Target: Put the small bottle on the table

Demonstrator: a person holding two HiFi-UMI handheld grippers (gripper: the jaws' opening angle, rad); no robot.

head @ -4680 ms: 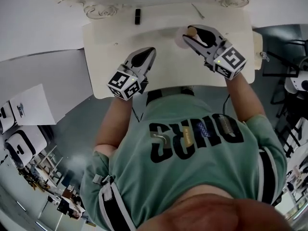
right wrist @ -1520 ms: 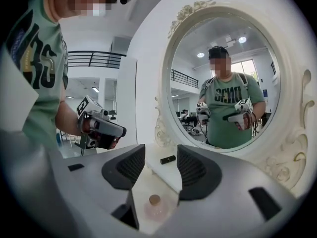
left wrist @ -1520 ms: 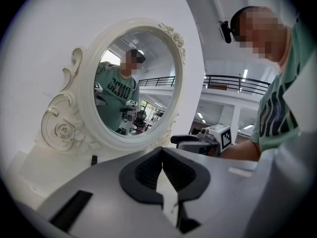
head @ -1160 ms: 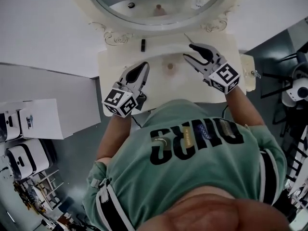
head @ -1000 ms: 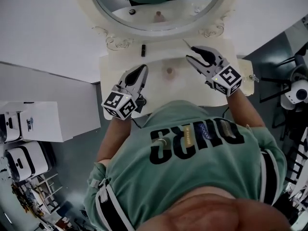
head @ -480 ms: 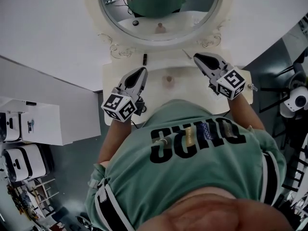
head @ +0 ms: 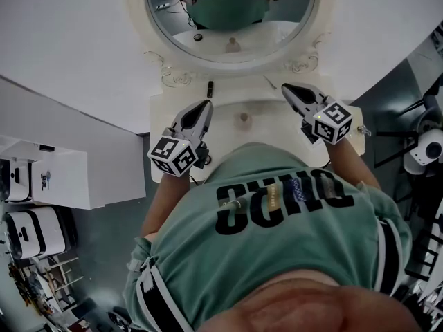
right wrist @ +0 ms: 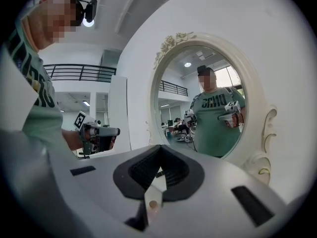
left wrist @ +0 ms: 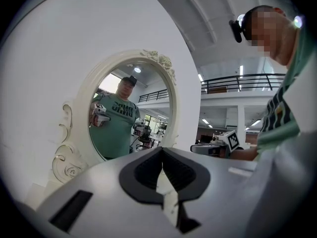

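Note:
The small bottle [head: 243,118], pale with a brownish cap, stands upright on the cream dressing table [head: 273,120], alone between the two grippers. My right gripper [head: 287,88] hovers to its right near the table's back edge, jaws shut and empty. My left gripper [head: 205,107] is to the bottle's left, also shut with nothing in it. In the left gripper view the left gripper [left wrist: 162,150] points at the mirror with its dark pads together. The right gripper [right wrist: 159,148] shows the same in its own view.
An oval mirror [head: 228,12] in an ornate cream frame rises behind the table and reflects the person. A small black object [head: 210,87] and a thin stick [head: 270,81] lie at the table's back. White boxes [head: 41,178] stand on the floor to the left.
The right gripper's jaws have closed from wide open, and it has drawn back to the right of the bottle. The bottle stays standing on the table. The left gripper has hardly moved.

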